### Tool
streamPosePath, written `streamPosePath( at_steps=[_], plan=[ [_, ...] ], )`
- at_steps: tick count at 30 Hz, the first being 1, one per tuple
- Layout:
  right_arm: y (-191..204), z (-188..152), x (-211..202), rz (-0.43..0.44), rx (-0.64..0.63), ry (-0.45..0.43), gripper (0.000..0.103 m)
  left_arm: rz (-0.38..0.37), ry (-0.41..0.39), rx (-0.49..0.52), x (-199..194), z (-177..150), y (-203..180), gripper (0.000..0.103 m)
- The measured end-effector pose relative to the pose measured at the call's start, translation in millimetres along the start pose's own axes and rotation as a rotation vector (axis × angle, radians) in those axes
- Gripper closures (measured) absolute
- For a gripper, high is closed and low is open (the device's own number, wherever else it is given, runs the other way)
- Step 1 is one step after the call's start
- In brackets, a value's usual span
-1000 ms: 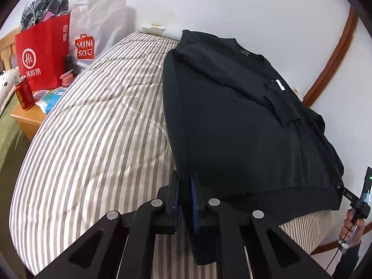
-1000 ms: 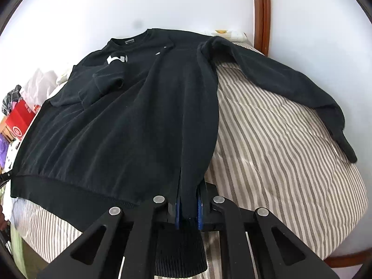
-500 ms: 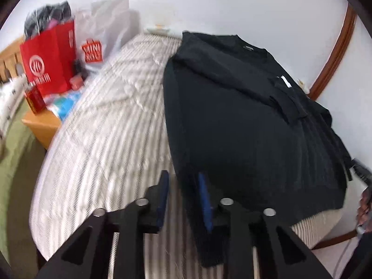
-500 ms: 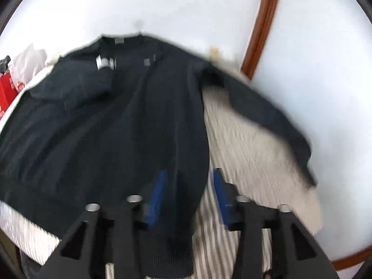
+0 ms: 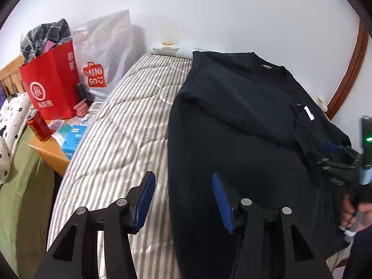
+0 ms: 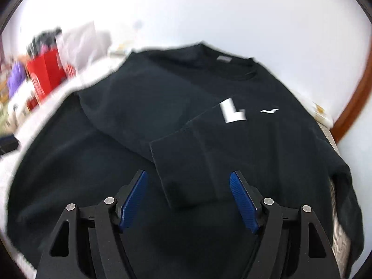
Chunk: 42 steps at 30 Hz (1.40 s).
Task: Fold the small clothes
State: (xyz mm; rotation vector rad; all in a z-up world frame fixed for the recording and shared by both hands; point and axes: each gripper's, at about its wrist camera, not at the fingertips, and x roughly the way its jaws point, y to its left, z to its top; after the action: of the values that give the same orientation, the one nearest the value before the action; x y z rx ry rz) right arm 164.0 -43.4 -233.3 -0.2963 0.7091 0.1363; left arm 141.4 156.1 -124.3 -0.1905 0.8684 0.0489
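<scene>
1. The left claw (image 5: 183,200) is seen with its blue pads apart and opening; nothing is pinched, though the left edge of the black long-sleeved sweatshirt (image 5: 244,144) lies below and between them.
2. The right claw (image 6: 188,200) is likewise opening wide and empty, with the ribbed cuff of the folded-in sleeve (image 6: 186,162) lying under the gap, at twelve o'clock from it.
3. The sweatshirt is spread flat on the striped bed (image 5: 121,125), collar at twelve o'clock; one sleeve is laid across the chest.
4. The step in hand is judged a release after a side fold; next, a fresh grasp is probably called for, on the other sleeve or the hem.
5. The hem is cut off by the claws; the right wrist view is blurred, so the other sleeve cannot be made out.
</scene>
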Motion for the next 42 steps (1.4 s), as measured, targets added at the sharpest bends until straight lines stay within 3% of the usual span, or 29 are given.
streamPosePath(
  at_steps=[3, 4, 5, 6, 7, 13, 16, 19, 23, 26, 27, 31, 32, 38, 42],
  plan=[
    [4.8, -0.6, 29.1, -0.052, -0.011, 0.055, 0.031, -0.002, 0.006, -0.001, 9.2, 5.8, -4.0, 0.053],
    [6.3, 2.0, 34.7, -0.058, -0.014, 0.043, 0.041, -0.006, 0.009, -0.002, 11.3, 6.9, -4.7, 0.053],
    [3.4, 2.6, 31.7, -0.038, -0.011, 0.027, 0.062, -0.013, 0.014, -0.003, 14.3, 8.1, -5.8, 0.053],
    [-1.0, 3.3, 26.7, 0.041, -0.005, 0.025, 0.072, -0.017, 0.019, -0.003, 16.6, 8.2, -6.6, 0.053],
    [-2.6, 5.3, 23.1, 0.085, 0.008, 0.027, 0.092, -0.018, 0.025, -0.001, 19.2, 8.7, -7.7, 0.053],
    [-54.6, 1.6, -16.8, 0.118, 0.078, -0.061, 0.094, -0.022, 0.040, -0.008, 28.0, 14.0, -7.1, 0.053],
    [-96.0, -5.2, -32.5, 0.036, 0.162, -0.088, 0.098, -0.012, 0.042, -0.009, 31.1, 18.0, -7.2, 0.053],
    [-144.2, -14.4, -30.3, -0.047, 0.270, -0.058, 0.098, -0.006, 0.044, -0.005, 34.6, 23.9, -8.2, 0.053],
    [-196.8, -32.0, -19.4, -0.203, 0.381, 0.071, 0.096, 0.004, 0.046, 0.006, 38.7, 30.1, -9.5, 0.052],
    [-212.7, -29.3, -26.8, -0.260, 0.398, 0.056, 0.093, 0.023, 0.042, 0.017, 42.7, 35.5, -9.5, 0.052],
    [-214.2, -23.3, -29.5, -0.249, 0.403, 0.041, 0.091, 0.030, 0.043, 0.020, 44.6, 37.4, -9.7, 0.052],
    [-187.7, 23.9, -24.0, -0.159, 0.326, -0.019, 0.059, 0.063, 0.039, 0.040, 52.8, 46.8, -10.5, 0.052],
    [-176.6, 37.6, -20.5, -0.132, 0.295, -0.035, 0.055, 0.072, 0.039, 0.045, 54.8, 48.1, -10.8, 0.052],
    [-91.0, 122.8, 42.5, 0.131, 0.165, -0.052, 0.055, 0.070, 0.032, 0.057, 67.9, 58.3, -9.2, 0.052],
    [-28.4, 166.2, 84.2, 0.259, 0.083, -0.037, 0.055, 0.067, 0.024, 0.099, 79.5, 65.8, -11.7, 0.052]
  ],
)
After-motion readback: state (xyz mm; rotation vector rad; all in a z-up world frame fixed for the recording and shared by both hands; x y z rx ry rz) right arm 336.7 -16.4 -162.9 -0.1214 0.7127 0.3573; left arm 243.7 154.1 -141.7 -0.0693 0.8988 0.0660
